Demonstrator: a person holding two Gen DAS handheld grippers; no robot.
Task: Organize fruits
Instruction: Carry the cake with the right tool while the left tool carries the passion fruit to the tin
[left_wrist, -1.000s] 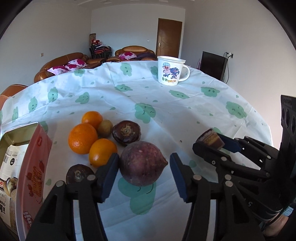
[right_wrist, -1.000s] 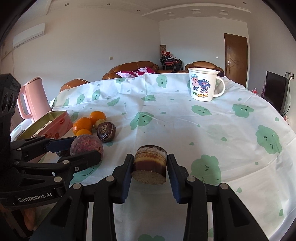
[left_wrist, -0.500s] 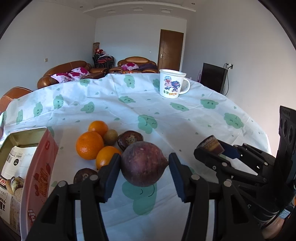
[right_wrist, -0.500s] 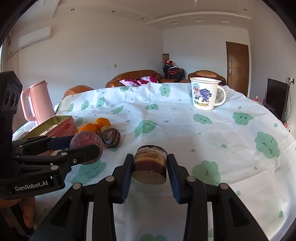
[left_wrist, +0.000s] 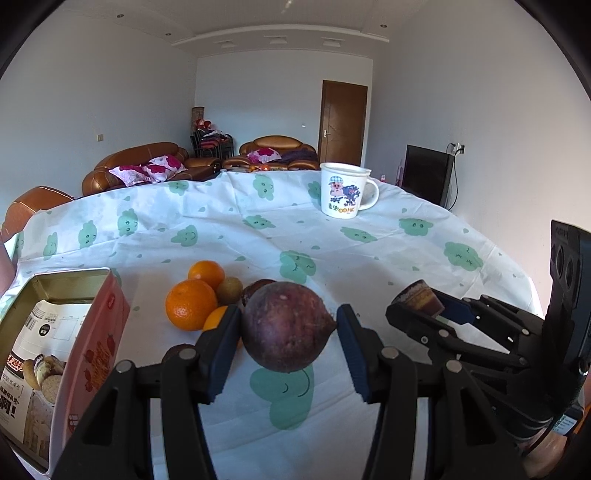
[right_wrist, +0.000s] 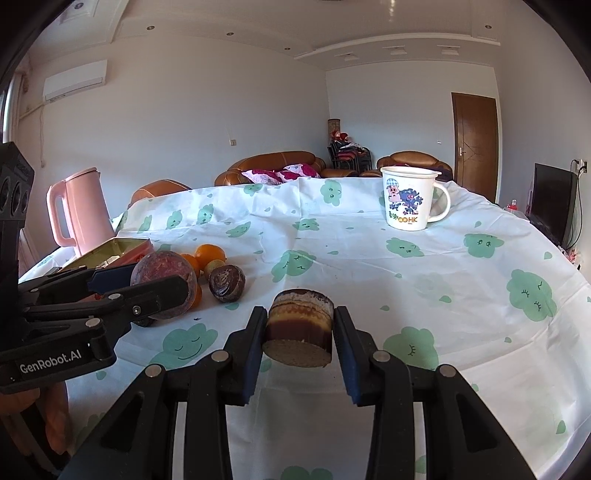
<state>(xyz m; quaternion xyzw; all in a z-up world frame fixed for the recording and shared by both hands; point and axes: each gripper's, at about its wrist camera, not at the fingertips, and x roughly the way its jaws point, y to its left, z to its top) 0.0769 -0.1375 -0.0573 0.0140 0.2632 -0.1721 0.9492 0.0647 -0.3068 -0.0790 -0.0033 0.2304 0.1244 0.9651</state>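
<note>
My left gripper (left_wrist: 287, 325) is shut on a large dark purple fruit (left_wrist: 284, 332), which hangs a little above the tablecloth. Behind it on the cloth lie several oranges (left_wrist: 190, 308), a small brownish-green fruit (left_wrist: 229, 290) and a dark round fruit (right_wrist: 226, 283); another dark fruit (left_wrist: 176, 353) sits by my left finger. My right gripper (right_wrist: 300, 325) is shut on a round brown layered cake piece (right_wrist: 301, 326), held over the cloth to the right of the fruit pile. The right gripper also shows in the left wrist view at the right edge.
An open pink tin (left_wrist: 92, 350) with a printed packet inside stands at the left. A white cartoon mug (left_wrist: 343, 190) is at the far side of the table, a pink kettle (right_wrist: 79, 210) at the far left. Sofas, a door and a television lie beyond.
My left gripper has risen slightly with the purple fruit and tilted upward, so more of the room shows. The right gripper keeps its grip on the cake and has tipped up a little.
</note>
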